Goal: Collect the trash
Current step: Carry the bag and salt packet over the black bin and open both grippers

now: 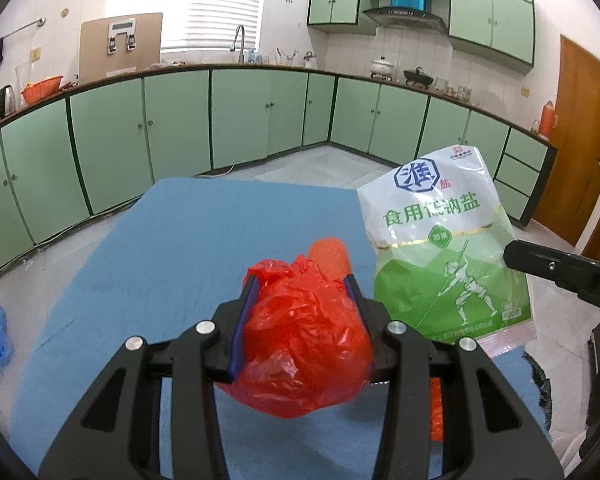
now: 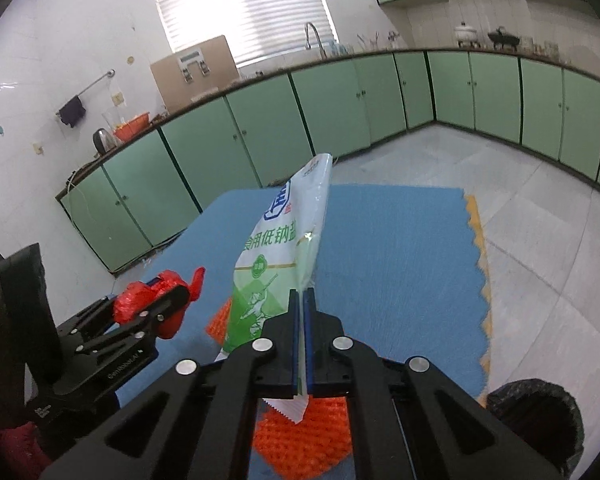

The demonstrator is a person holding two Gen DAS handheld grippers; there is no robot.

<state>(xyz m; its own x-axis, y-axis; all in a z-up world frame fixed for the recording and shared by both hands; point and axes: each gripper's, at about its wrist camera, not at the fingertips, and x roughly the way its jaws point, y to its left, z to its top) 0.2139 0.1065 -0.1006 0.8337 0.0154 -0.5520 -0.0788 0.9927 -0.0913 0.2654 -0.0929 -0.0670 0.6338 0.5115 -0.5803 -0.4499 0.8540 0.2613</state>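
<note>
Left gripper (image 1: 302, 286) is clamping a crumpled red plastic bag (image 1: 304, 340); right gripper (image 2: 303, 294) is pinching the salt packet (image 2: 278, 256) above the blue mat (image 2: 400, 248).

My left claw (image 1: 302, 284) and its red plastic bag (image 1: 300, 344) hide most of the orange textured piece (image 1: 330, 258) behind them. In my right view, the salt packet (image 2: 278, 248) covers part of that piece, and the black-lined bin (image 2: 540, 420) is cut off at the frame's lower edge.

Plastic bag (image 1: 304, 336) left of salt packet (image 1: 444, 248), both above mat (image 1: 180, 248)
</note>
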